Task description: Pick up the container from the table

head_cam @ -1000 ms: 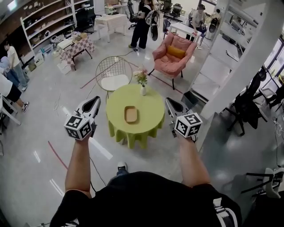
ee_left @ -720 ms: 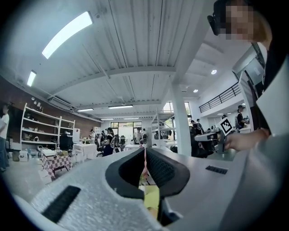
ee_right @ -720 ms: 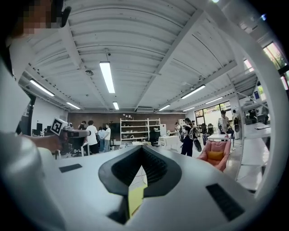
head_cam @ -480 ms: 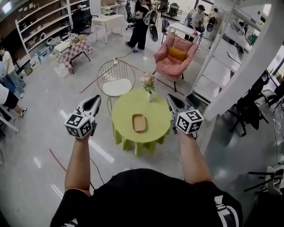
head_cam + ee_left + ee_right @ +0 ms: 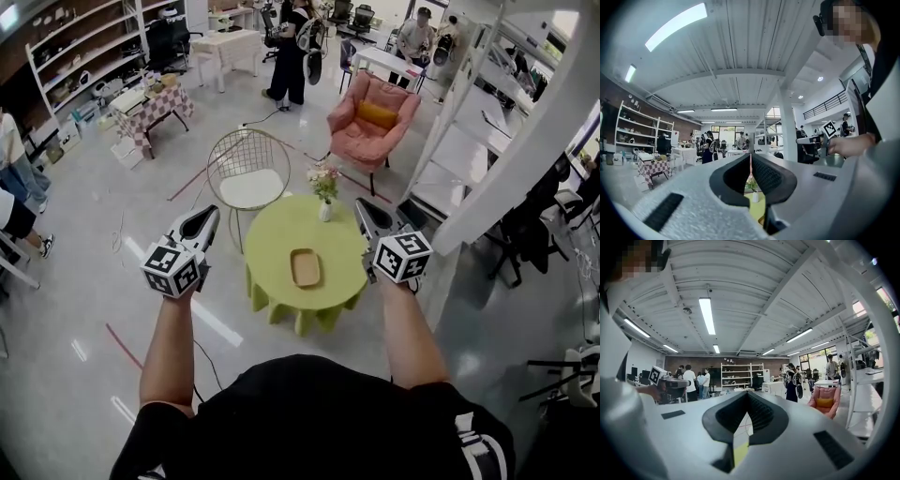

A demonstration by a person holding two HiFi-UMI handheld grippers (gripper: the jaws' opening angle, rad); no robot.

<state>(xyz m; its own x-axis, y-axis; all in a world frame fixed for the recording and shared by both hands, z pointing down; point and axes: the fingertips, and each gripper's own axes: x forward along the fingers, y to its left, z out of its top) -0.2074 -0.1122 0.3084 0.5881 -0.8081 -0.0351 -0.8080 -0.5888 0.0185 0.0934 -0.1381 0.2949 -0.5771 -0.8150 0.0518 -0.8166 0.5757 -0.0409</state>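
Observation:
A shallow tan container (image 5: 306, 267) lies in the middle of a round table with a lime-green cloth (image 5: 272, 239), beside a white vase of flowers (image 5: 324, 204). My left gripper (image 5: 209, 215) is held out level to the left of the table, shut and holding nothing. My right gripper (image 5: 361, 206) is level at the table's right edge, also shut and holding nothing. Both are well above and short of the container. In the left gripper view the jaws (image 5: 750, 156) meet, with the vase (image 5: 755, 196) showing beneath them. The right gripper view shows its jaws (image 5: 747, 395) closed too.
A wire chair with a white seat (image 5: 247, 173) stands behind the table and a pink armchair (image 5: 373, 117) further back. A white pillar (image 5: 511, 159) rises at the right. Several people, shelves (image 5: 80, 66) and tables fill the far room.
The table and container have come nearer and shifted right in the head view as I walked towards them. Both grippers have kept their level pose and stayed shut.

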